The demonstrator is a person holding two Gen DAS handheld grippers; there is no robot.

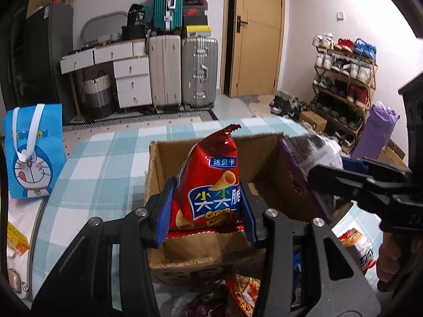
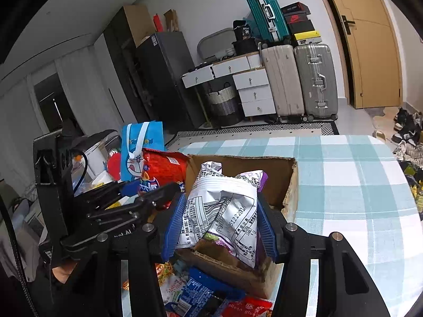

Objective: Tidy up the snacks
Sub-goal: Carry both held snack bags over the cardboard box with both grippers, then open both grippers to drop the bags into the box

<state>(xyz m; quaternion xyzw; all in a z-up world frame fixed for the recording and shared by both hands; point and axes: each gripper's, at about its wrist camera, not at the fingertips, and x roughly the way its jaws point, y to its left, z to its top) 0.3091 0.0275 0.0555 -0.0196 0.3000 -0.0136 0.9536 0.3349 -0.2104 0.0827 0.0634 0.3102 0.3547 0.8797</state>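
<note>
My left gripper [image 1: 206,211] is shut on a red snack bag [image 1: 211,182], held upright over the open cardboard box [image 1: 158,174]. My right gripper [image 2: 219,224] is shut on a crumpled white and purple snack bag [image 2: 224,206], also above the box [image 2: 288,185]. In the left wrist view the right gripper [image 1: 330,174] comes in from the right with its purple bag [image 1: 312,153] at the box's right wall. In the right wrist view the left gripper [image 2: 153,187] and red bag [image 2: 164,166] show at the box's left side.
Several loose snack packets [image 2: 201,293] lie in front of the box on the checked tablecloth [image 2: 343,190]. A blue cartoon tote bag [image 1: 31,153] stands at the table's left. Suitcases [image 1: 182,71], drawers and a shoe rack [image 1: 343,84] line the room behind.
</note>
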